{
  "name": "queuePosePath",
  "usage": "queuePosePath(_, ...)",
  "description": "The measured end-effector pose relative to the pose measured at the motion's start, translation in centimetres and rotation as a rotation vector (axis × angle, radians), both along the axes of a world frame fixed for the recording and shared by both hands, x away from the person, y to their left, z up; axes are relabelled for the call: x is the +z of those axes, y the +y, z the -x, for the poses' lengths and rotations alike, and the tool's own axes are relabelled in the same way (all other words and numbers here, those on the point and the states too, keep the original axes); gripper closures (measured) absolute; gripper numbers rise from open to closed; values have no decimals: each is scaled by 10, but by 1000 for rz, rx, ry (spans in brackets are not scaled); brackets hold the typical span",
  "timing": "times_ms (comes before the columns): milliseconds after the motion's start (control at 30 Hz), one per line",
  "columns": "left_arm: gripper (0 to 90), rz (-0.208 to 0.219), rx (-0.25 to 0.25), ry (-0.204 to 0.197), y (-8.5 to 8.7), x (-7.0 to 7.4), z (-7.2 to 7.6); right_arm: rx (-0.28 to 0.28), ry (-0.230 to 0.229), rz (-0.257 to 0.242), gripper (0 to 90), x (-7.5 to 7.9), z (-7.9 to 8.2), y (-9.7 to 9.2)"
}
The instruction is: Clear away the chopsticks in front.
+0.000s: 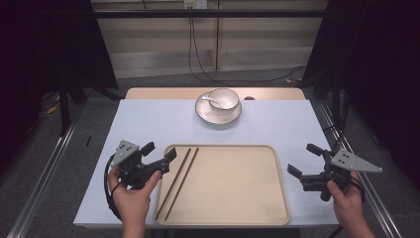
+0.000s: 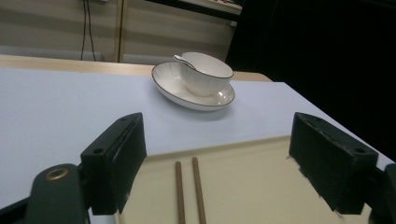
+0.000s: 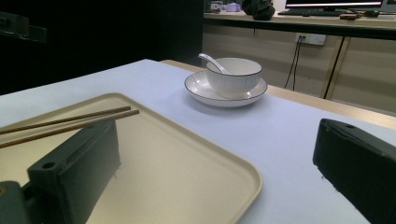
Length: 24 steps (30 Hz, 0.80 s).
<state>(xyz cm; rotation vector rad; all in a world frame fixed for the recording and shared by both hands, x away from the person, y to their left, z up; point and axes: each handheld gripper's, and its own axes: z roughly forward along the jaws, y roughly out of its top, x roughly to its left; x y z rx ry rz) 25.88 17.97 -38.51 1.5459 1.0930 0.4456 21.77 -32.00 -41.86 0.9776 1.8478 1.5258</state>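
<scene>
Two brown chopsticks point(image 1: 179, 178) lie side by side in the left part of a beige tray point(image 1: 237, 198). My left gripper point(image 1: 159, 151), held in a hand at the tray's left edge, is open above the chopsticks' point(image 2: 189, 191) far ends and nothing is between its jaws. To the right of the tray my right gripper point(image 1: 303, 158) is open and empty, pointing across the tray point(image 3: 187, 172) toward the chopsticks point(image 3: 70, 122). A white bowl point(image 1: 224, 98) with a spoon point(image 1: 209, 99) in it stands on a saucer point(image 1: 205, 113) at the far middle of the table.
The table point(image 1: 148, 124) has a pale cover and a wooden strip point(image 1: 163, 92) along its far edge. Metal rails point(image 1: 44, 168) run along the floor on both sides. Cables point(image 1: 247, 79) lie on the floor behind the table, and dark curtains hang left and right.
</scene>
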Motion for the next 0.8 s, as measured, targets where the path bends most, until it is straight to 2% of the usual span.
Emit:
queuePosePath(67,171,-7,6,-2,2,2,-1,3,1,-1,0,0,0,-1)
queuePosePath(167,158,4,12,-12,5,5,-2,-4,-1,-6,0,0,0,-1)
queuePosePath(300,137,-10,8,-30,11,9,-3,2,-6,-2,0,1,0,-2)
queuePosePath(400,120,1,0,-39,14,9,-4,1,-4,-2,0,1,0,-1)
queuePosePath(500,105,-8,-6,-62,16,10,-4,-3,-4,2,0,1,0,-1)
queuePosePath(567,93,6,-26,-75,18,10,-5,4,-7,-2,0,1,0,-1)
queuePosePath(733,68,-19,-31,-110,22,12,-6,-4,-4,-7,0,1,0,-2)
queuePosePath(800,65,-27,-34,-111,23,13,-6,-4,-4,-5,0,1,0,-2)
